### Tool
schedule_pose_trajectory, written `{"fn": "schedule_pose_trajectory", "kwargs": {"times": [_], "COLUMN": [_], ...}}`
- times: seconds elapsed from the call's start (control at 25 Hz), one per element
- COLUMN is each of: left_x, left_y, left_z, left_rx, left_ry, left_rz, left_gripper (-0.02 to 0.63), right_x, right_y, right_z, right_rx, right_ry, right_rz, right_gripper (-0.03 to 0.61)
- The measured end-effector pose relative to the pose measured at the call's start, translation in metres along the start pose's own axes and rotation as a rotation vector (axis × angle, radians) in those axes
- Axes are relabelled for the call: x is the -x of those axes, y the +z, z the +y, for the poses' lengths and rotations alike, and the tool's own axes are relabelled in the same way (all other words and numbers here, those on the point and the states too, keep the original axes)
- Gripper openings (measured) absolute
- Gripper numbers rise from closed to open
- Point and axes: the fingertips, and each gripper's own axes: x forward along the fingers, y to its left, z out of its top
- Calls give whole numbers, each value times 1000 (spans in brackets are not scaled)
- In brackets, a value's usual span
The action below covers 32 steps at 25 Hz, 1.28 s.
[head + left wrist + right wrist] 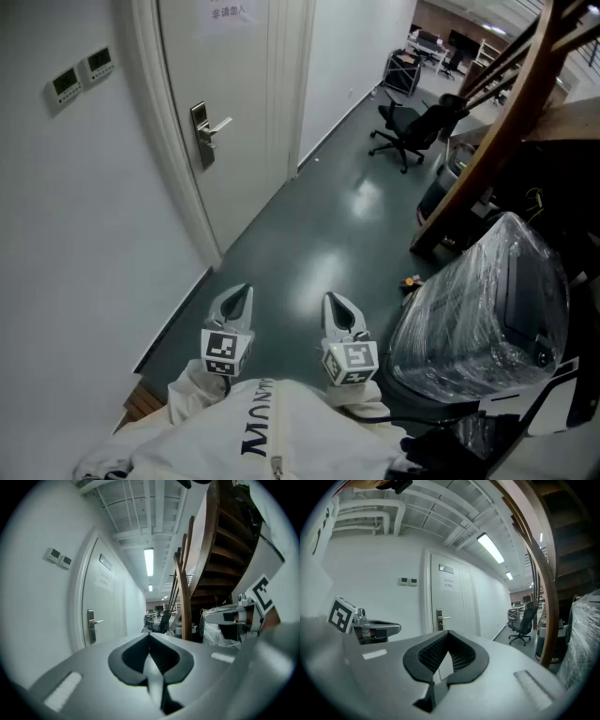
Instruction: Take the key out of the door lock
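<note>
A white door (234,103) stands in the left wall, well ahead of me. Its metal lock plate with a lever handle (204,133) shows in all three views: the lock plate (92,626) in the left gripper view, the lock plate (439,619) in the right gripper view. The key is too small to make out. My left gripper (240,296) and right gripper (336,302) hang side by side low over the dark floor, far from the door. Both are shut with nothing between the jaws.
A black office chair (411,129) stands further down the corridor. A plastic-wrapped bulky object (483,314) sits close on my right, under a wooden staircase (506,122). Two wall control panels (82,73) hang left of the door. The dark floor (319,234) runs ahead.
</note>
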Motion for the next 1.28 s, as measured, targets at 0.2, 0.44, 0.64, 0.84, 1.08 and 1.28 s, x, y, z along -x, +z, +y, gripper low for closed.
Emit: {"fn": "schedule_pose_trajectory", "kwargs": {"times": [0.2,0.44,0.64,0.84,1.08,1.28], "left_x": [-5,-15,-19,-18,-21,-44], "left_y": [0,0,-4,-11,-21,-18], "left_z": [-6,-12,-28,-40,-44,-35], "left_rx": [3,2,-4,-9,-24,-50], "left_ry": [-22,-19,-5,11,16,1], "left_rz": [-2,2,11,18,48,32], "left_gripper": [0,0,0,0,0,0], "right_x": [-3,-2,10,18,22,1], "right_y": [-1,-3,-5,-18,-28,-31], "right_z": [-4,-13,-31,-49,-63,-72], "right_rx": [-3,-12,-49,-70,-94,-92], "right_ry": [2,15,26,23,4,-16], "right_rz": [9,7,-7,9,27,38], "right_gripper": [-2,-2,0,0,0,0]}}
